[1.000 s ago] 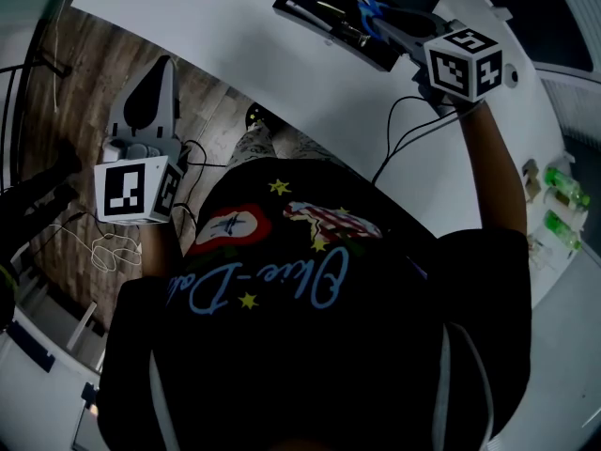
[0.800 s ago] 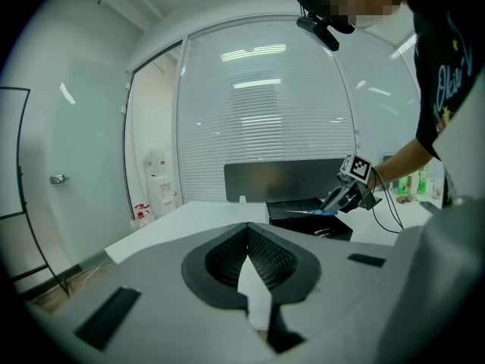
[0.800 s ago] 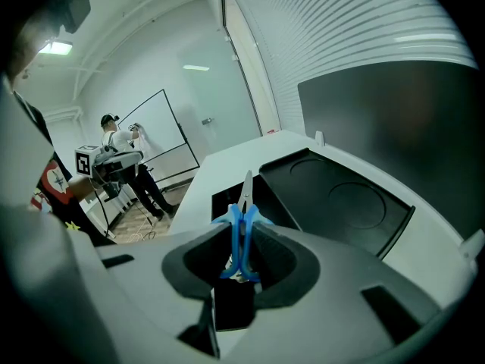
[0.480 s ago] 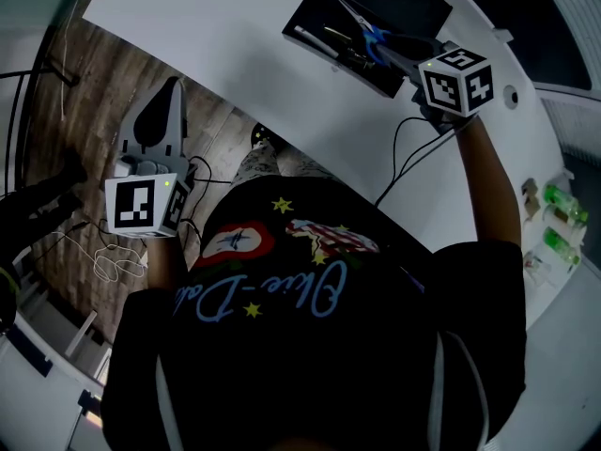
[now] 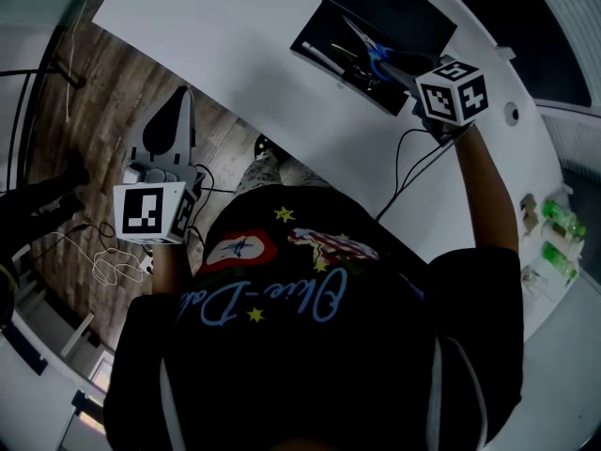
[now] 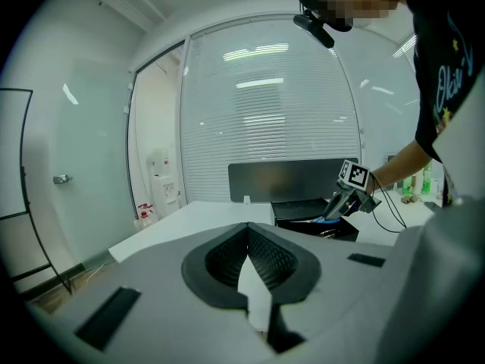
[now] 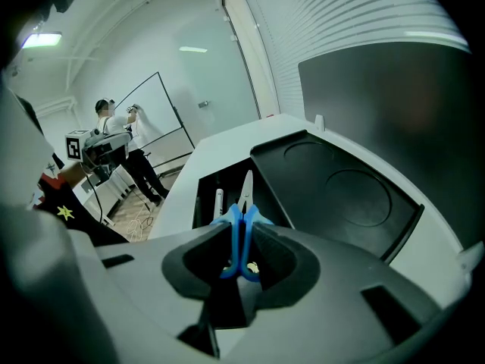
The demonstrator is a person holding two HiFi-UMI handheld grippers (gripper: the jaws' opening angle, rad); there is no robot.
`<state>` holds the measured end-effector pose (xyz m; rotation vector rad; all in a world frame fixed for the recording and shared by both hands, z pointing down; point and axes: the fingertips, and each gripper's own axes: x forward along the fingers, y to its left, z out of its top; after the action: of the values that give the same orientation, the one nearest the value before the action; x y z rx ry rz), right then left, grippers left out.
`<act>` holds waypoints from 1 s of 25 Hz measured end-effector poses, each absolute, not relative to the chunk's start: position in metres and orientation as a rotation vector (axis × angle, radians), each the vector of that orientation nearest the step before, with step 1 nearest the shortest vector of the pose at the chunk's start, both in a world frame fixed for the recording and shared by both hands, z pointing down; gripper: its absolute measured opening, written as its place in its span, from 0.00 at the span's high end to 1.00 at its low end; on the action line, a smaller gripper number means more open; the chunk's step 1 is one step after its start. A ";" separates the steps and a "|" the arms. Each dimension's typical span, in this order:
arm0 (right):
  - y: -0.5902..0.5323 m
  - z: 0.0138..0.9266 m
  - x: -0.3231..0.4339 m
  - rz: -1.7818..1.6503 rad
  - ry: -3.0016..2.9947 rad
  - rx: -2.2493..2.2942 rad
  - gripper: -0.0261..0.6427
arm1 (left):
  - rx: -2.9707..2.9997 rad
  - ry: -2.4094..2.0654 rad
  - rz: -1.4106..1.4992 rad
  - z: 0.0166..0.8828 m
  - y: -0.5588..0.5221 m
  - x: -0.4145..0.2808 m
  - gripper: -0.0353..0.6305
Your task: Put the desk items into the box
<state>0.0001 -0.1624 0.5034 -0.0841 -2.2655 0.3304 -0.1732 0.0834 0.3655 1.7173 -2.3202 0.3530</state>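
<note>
White desk (image 5: 235, 26) bears black box (image 5: 338, 71); right gripper (image 7: 240, 232) clamps blue-handled, silver-tipped pliers (image 7: 245, 193) over it; left gripper (image 6: 248, 232) closed, empty.

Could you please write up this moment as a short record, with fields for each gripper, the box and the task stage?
Right gripper: shut on a blue-handled tool, its tip pointing into the box
Left gripper: shut, empty, off the table's edge over the wood floor
Box: black, open, on the white table; a pale pen-like item lies inside
Task stage: tool not yet released
</note>
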 end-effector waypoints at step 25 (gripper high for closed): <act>-0.171 0.510 -0.004 0.311 -2.251 -0.035 0.80 | 1.704 -2.344 0.348 0.363 0.091 -0.176 0.93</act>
<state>-0.0041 -0.1711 0.5096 -0.0351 -2.2506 0.3109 -0.1760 0.0912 0.3634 1.7038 -2.3438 0.3481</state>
